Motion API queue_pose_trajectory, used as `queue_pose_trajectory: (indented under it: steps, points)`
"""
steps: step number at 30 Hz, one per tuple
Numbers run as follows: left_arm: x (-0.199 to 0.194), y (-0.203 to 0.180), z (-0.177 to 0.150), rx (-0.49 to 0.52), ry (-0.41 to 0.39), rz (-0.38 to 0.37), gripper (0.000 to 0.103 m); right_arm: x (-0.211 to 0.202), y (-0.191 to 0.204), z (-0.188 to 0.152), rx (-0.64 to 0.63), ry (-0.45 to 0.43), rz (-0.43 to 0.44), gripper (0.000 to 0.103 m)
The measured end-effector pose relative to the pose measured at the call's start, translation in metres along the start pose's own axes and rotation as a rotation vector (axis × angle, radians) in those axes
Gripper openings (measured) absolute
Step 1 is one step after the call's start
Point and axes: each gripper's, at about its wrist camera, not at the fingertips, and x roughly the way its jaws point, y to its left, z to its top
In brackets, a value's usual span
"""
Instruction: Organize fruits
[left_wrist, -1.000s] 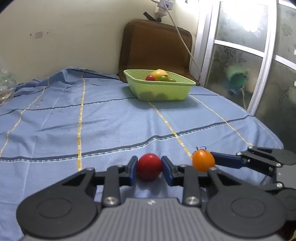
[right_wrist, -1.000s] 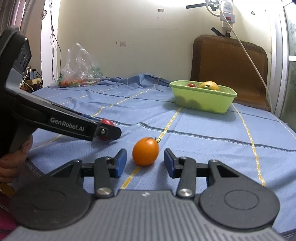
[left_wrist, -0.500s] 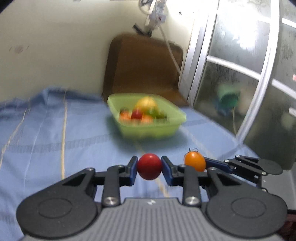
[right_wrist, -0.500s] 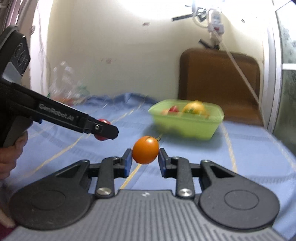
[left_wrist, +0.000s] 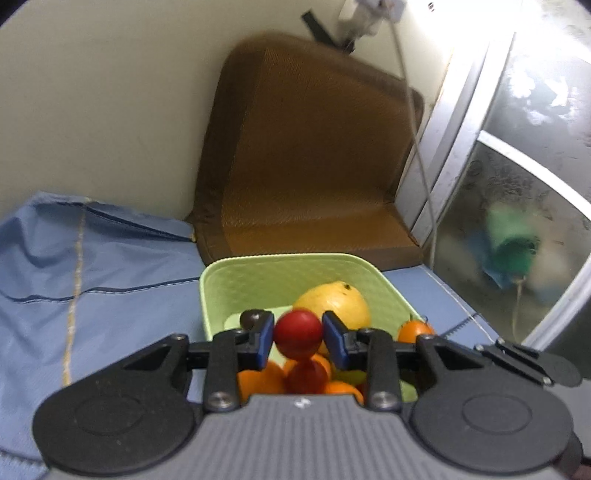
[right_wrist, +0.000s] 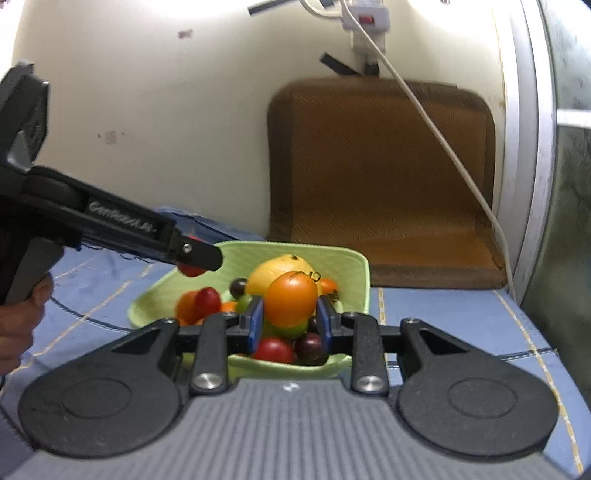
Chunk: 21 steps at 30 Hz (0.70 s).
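Observation:
My left gripper (left_wrist: 298, 338) is shut on a red tomato (left_wrist: 297, 333) and holds it above the green basket (left_wrist: 258, 273). My right gripper (right_wrist: 290, 319) is shut on an orange tomato (right_wrist: 291, 297) and holds it above the near side of the same basket (right_wrist: 347, 266). The basket holds a large yellow fruit (left_wrist: 334, 302) and several small red, orange, green and dark fruits (right_wrist: 275, 349). The left gripper also shows in the right wrist view (right_wrist: 192, 254), over the basket's left rim. The orange tomato shows in the left wrist view (left_wrist: 413, 330), to the right.
The basket stands on a blue bedsheet (left_wrist: 92, 266) near the far wall. A brown cushion (left_wrist: 306, 166) leans against the wall behind it. A white cable (right_wrist: 443, 147) hangs from a wall socket. A frosted glass door (left_wrist: 517, 184) is on the right.
Both grippers have lifted their tomatoes off the sheet and carried them forward until they hang over the basket. The right gripper closed on the orange tomato at the start.

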Motion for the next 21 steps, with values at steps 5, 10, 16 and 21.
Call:
queue_pose_trajectory:
  steps: [5,10,16,21]
  points:
    - [0.017,0.007,0.004,-0.020,0.018,0.032,0.044,0.011,-0.001,-0.006,-0.004,0.004,-0.005,0.042]
    - [-0.003,0.010,-0.003,-0.039,-0.018,0.051,0.045,-0.002,0.008,-0.005,-0.005,-0.045,-0.025,0.047]
    - [-0.046,-0.002,-0.024,0.002,-0.056,0.160,0.054,-0.041,0.021,-0.015,0.068,-0.117,-0.038,0.047]
    - [-0.082,-0.013,-0.048,0.023,-0.080,0.236,0.061,-0.069,0.030,-0.031,0.215,-0.120,-0.038,0.048]
